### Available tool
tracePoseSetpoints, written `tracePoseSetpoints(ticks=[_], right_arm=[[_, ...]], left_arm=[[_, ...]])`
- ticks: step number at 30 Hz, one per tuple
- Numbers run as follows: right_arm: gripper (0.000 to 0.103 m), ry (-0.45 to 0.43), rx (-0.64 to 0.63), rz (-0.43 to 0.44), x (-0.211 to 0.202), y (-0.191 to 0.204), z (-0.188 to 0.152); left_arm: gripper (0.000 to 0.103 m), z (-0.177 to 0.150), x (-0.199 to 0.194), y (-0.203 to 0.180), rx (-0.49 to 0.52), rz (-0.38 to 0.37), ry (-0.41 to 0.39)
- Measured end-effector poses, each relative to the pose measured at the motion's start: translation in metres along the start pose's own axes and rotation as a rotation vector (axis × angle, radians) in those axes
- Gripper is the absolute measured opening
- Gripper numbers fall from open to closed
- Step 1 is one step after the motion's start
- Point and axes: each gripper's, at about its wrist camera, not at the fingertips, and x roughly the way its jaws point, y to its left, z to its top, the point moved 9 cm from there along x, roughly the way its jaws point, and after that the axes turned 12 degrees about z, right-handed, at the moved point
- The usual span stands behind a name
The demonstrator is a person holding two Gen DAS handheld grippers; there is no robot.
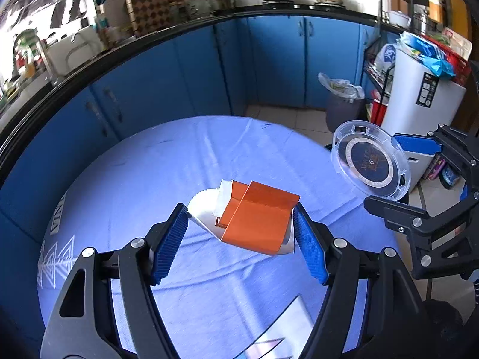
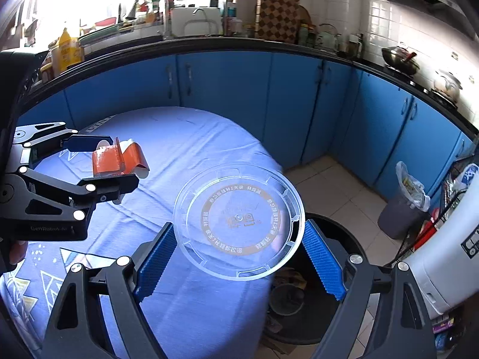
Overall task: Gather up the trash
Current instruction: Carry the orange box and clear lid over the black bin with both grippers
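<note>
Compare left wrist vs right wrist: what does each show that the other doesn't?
Left wrist only: a white sheet lying on the table near the camera, and blue packets piled on top of the white appliance.

Right wrist only: the open black bin below the lid, with rubbish inside, and a yellow bottle on the counter.

Both: the left gripper shut on the orange carton, the right gripper shut on the clear plastic lid, the blue tablecloth, the blue cabinets and the small lined bin.

hand-held gripper [image 1: 241, 240] | black frame | silver screws | blue ribbed pads
</note>
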Motion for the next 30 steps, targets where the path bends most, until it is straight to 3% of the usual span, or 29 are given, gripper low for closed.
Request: tracePoseSetpoints(ticks=[14,30], right_arm=[[0.083,-0.03,0.08,-0.058,-0.017,-0.067,-0.007],[0.083,-0.045,0.144,-0.089,-0.015,-0.113,-0.01]], left_arm=[[0.071,0.046,0.016,-0.081,0.116,-0.064,-0.026],[0.071,0.074,0.036,-0.117,0.163,-0.095,-0.023]])
